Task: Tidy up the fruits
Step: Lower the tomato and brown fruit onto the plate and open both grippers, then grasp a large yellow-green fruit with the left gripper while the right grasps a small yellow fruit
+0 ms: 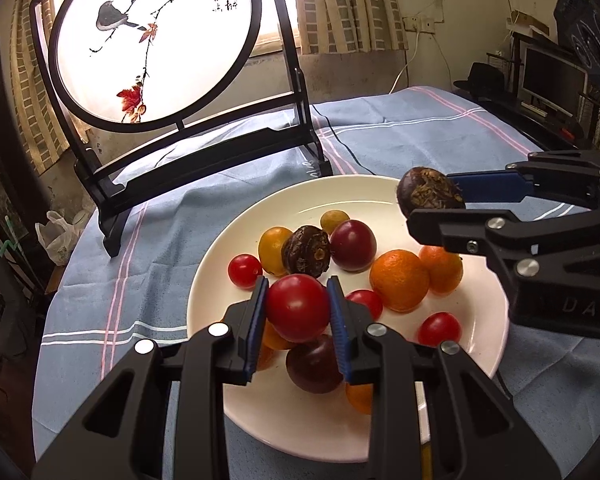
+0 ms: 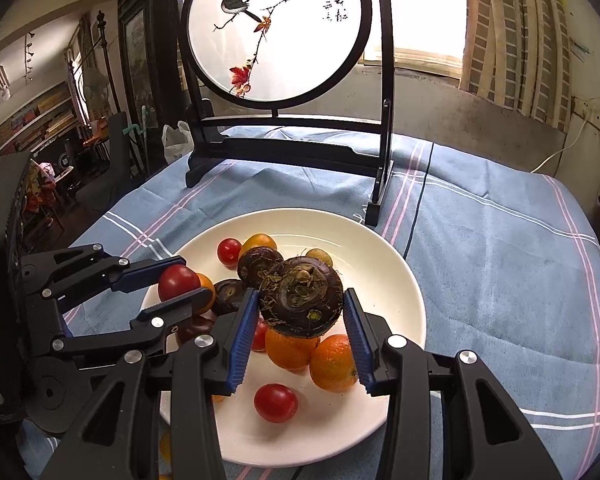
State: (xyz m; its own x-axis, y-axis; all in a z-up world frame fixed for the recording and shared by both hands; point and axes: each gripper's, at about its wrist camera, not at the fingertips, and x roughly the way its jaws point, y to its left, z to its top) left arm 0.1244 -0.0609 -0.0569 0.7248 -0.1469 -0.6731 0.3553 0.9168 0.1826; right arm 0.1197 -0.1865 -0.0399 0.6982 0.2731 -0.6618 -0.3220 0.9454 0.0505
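Observation:
A white plate (image 1: pixel 228 276) on the blue cloth holds red tomatoes, oranges (image 1: pixel 399 280), dark plums (image 1: pixel 353 245) and a brown water chestnut (image 1: pixel 306 251). My left gripper (image 1: pixel 298 308) is shut on a red tomato (image 1: pixel 297 307) and holds it above the plate; it also shows in the right wrist view (image 2: pixel 176 294) with the tomato (image 2: pixel 179 282). My right gripper (image 2: pixel 300 304) is shut on a brown water chestnut (image 2: pixel 301 302) above the oranges (image 2: pixel 334 362); in the left wrist view it (image 1: pixel 434 198) holds the chestnut (image 1: pixel 430 194) over the plate's right rim (image 2: pixel 414 292).
A black-framed round bird screen (image 1: pixel 152 40) stands on the blue striped tablecloth (image 1: pixel 400 140) behind the plate; it also shows in the right wrist view (image 2: pixel 276 28). A dark cable (image 1: pixel 340 144) runs across the cloth. A monitor (image 1: pixel 552 80) stands at the far right.

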